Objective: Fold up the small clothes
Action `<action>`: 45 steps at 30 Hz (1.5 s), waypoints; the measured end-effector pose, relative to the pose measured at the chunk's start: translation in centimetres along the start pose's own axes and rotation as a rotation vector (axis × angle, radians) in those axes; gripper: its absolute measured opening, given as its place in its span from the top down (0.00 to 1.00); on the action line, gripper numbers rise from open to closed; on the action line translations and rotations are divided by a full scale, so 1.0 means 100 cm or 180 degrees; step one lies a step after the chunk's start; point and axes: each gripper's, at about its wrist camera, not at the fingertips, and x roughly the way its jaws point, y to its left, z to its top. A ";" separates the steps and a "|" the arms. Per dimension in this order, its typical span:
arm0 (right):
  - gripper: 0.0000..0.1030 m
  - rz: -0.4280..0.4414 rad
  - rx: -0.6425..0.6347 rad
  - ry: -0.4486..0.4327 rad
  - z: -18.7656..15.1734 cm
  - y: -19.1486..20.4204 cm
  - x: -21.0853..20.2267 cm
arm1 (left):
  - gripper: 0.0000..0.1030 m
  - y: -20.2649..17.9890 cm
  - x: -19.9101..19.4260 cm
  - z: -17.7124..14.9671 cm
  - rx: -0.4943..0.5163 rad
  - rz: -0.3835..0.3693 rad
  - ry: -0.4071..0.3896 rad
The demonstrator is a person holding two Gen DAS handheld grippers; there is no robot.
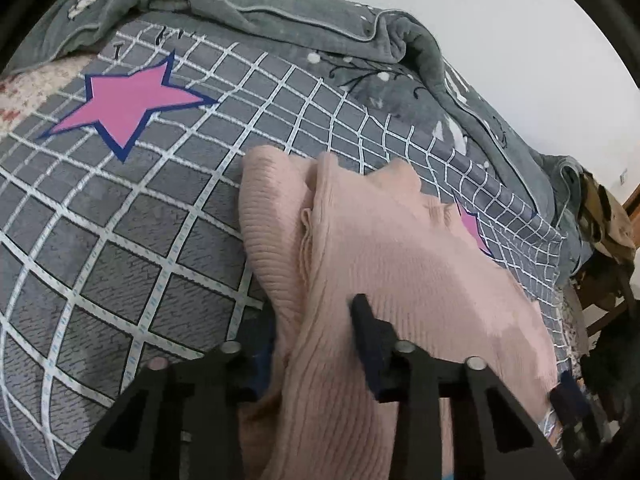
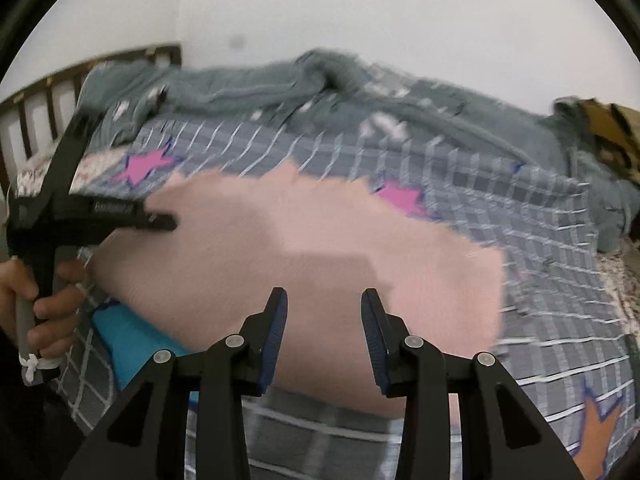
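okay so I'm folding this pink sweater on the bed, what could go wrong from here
1. The left gripper has bunched fabric of the pink sweater between its fingers, so the fold may come out creased or lopsided.
2. The right gripper is open above the sweater, so that side is loose and may drag.
3. A blue cloth beside the sweater could get caught in the fold.

Checked bed (image 1: 120,240); pink sweater (image 1: 400,248), grey blanket (image 1: 280,12)

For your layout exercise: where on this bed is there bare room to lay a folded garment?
Free: grid-patterned grey bedspread between the large pink star and pink ribbed knit garment. Crowded: rumpled grey blanket along the far edge; the garment itself, with the left gripper in it.
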 end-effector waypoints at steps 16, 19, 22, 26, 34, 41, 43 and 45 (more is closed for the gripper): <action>0.62 -0.0416 0.0927 -0.0221 -0.013 -0.173 -0.039 | 0.78 -0.124 -0.056 0.015 -0.0024 -0.0034 -0.0100; 0.62 -0.0344 0.1030 -0.0185 -0.020 -0.190 -0.041 | 0.78 -0.166 -0.059 0.010 0.0089 -0.0093 -0.0115; 0.62 -0.0321 0.1155 -0.0182 -0.024 -0.208 -0.044 | 0.79 -0.211 -0.050 -0.005 0.0224 -0.0192 0.0000; 0.62 -0.0217 0.1397 -0.0214 -0.029 -0.232 -0.045 | 0.79 -0.256 -0.020 -0.034 0.0412 -0.0177 0.0232; 0.62 0.0021 0.1428 -0.0104 -0.035 -0.240 -0.036 | 0.67 -0.295 0.015 -0.071 0.0922 0.0015 0.0459; 0.62 0.0140 0.1341 -0.0169 -0.029 -0.229 -0.036 | 0.38 -0.285 -0.014 -0.048 0.0903 -0.0216 0.0126; 0.62 0.0191 0.1331 -0.0167 -0.027 -0.225 -0.033 | 0.38 -0.276 -0.022 -0.042 0.0941 -0.0163 0.0017; 0.62 0.0260 0.1340 -0.0173 -0.025 -0.221 -0.031 | 0.37 -0.265 -0.027 -0.037 0.0973 -0.0074 -0.0093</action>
